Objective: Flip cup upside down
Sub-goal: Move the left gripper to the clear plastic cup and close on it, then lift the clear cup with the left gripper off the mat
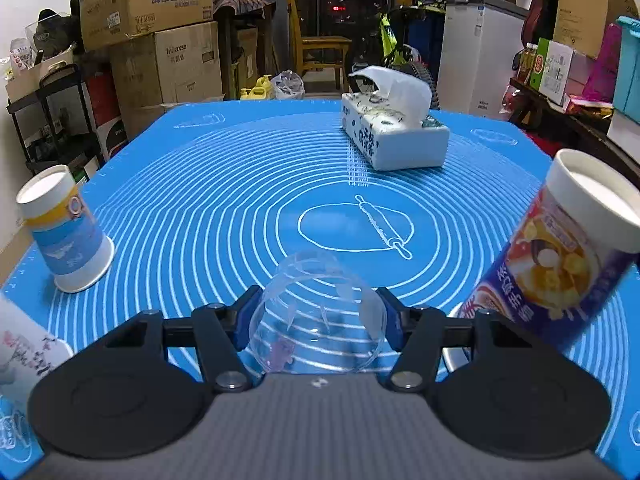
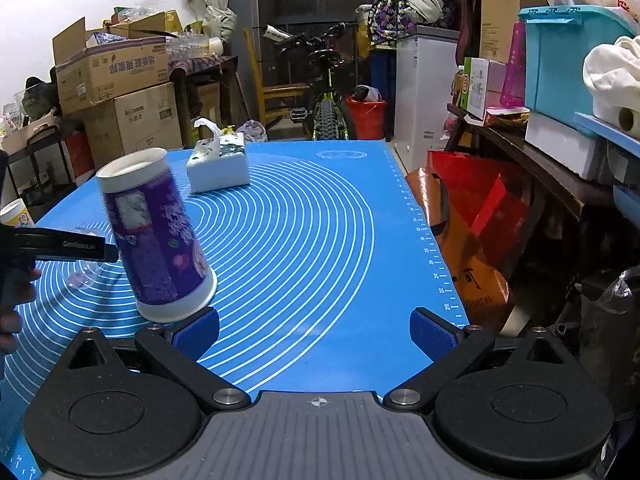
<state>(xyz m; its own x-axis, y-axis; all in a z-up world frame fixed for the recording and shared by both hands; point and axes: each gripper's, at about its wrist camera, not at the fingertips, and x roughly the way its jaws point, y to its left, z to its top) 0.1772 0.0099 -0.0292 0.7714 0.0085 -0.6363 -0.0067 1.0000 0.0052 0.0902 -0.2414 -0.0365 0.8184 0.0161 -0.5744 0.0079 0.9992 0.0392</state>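
Two hand-held grippers showing: left hand-held gripper is clenching a clear plastic cup between its blue pads, cup lying tilted with mouth toward the camera, low over the blue mat. Right hand-held gripper is sitting released, jaws wide apart, holding nothing, hovering over the mat's right part.

Progress, judging from the views: flip is looking midway. Clear cup is grasped and partly turned, neither upright nor mouth-down yet; rotating the rest and setting it down rim-first is remaining. Whether it is touching the mat is hard to tell, being transparent.

Purple cup is appearing tilted and blurred just beside the right gripper's left finger, narrow end down, wide mouth up; cannot tell if it is resting or tipping. Yellow-blue cup is standing at the mat's far left, narrow end up, so seemingly already inverted. Another patterned cup is peeking in at the left edge, orientation unclear.

Worktop is wearing a blue baking mat with white rings and a rolling-pin drawing. Tissue box is sitting toward the far side. Room is cluttered: cardboard boxes stacking at left, a bicycle and white freezer behind, a teal bin on the right shelf
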